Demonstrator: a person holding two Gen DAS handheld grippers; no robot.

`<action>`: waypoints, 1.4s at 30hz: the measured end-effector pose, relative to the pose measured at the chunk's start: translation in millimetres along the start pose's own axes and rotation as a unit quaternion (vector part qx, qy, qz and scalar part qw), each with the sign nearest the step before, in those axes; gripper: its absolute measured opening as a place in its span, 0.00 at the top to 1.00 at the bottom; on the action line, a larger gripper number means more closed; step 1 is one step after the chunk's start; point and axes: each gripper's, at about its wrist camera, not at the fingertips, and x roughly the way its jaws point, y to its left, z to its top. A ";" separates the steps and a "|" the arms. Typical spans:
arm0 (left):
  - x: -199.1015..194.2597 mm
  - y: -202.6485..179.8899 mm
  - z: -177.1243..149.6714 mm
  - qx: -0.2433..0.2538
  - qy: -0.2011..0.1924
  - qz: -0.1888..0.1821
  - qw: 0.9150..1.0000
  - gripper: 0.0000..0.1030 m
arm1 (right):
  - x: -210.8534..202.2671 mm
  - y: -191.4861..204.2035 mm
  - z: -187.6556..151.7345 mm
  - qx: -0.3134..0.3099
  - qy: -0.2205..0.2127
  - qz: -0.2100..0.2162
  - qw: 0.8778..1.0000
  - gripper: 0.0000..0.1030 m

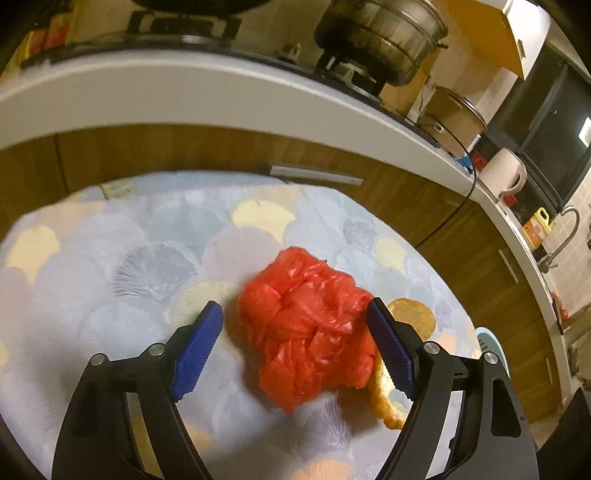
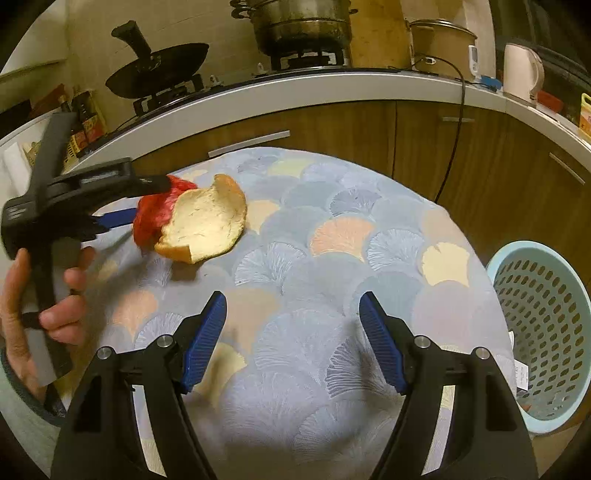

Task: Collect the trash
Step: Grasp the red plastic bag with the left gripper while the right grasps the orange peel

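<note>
Red plastic bag (image 1: 304, 332): crumpled into a loose, glossy wad with many creases – lying on the surface (image 1: 110, 295), toward its right side in the left wrist view.
Fruit peel (image 2: 207, 225): large curved piece, pale pithy inside facing up, orange rind at the edges; touching the bag, partly tucked beside and under it.
Surface: covered with a cloth printed in pale blue, peach and cream fan shapes.
Left gripper (image 1: 295, 325): jaws apart, blue ribbed pads (image 1: 199, 350) on either side of the bag; the right pad is close against the bag and peel, the left pad stands just clear. Not closed on the bag.
Left hand (image 2: 40, 314): seen in the right wrist view, wrapped on the gripper's handle.
Right gripper (image 2: 291, 325): jaws apart, nothing between them – over bare cloth, well apart from the bag.
Laundry-style basket (image 2: 535, 295): light blue, perforated wall, standing beside the surface at its right edge.
Background: stove with a wok (image 2: 155, 70) and a stacked steel pot (image 2: 303, 22), white kettle (image 2: 522, 72) on the counter.
</note>
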 end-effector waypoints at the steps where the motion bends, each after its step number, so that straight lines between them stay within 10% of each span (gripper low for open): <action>1: 2.0 -0.4 -1.2 0.000 0.003 -0.006 1.000 0.24 | 2.3 3.4 0.1 -0.009 0.007 0.002 1.000 0.31; 11: 2.0 -0.6 -6.6 0.012 -0.005 -0.033 0.999 0.54 | 32.8 42.5 24.3 -0.065 0.060 0.038 0.995 0.14; 34: -30.2 37.6 4.5 -0.067 -0.069 -0.015 0.995 0.54 | 92.3 86.2 54.1 -0.116 0.076 0.001 0.990 0.09; 42: -31.7 36.9 4.1 -0.063 -0.071 -0.016 0.995 0.54 | 76.1 85.7 50.4 -0.124 0.037 0.021 0.991 0.62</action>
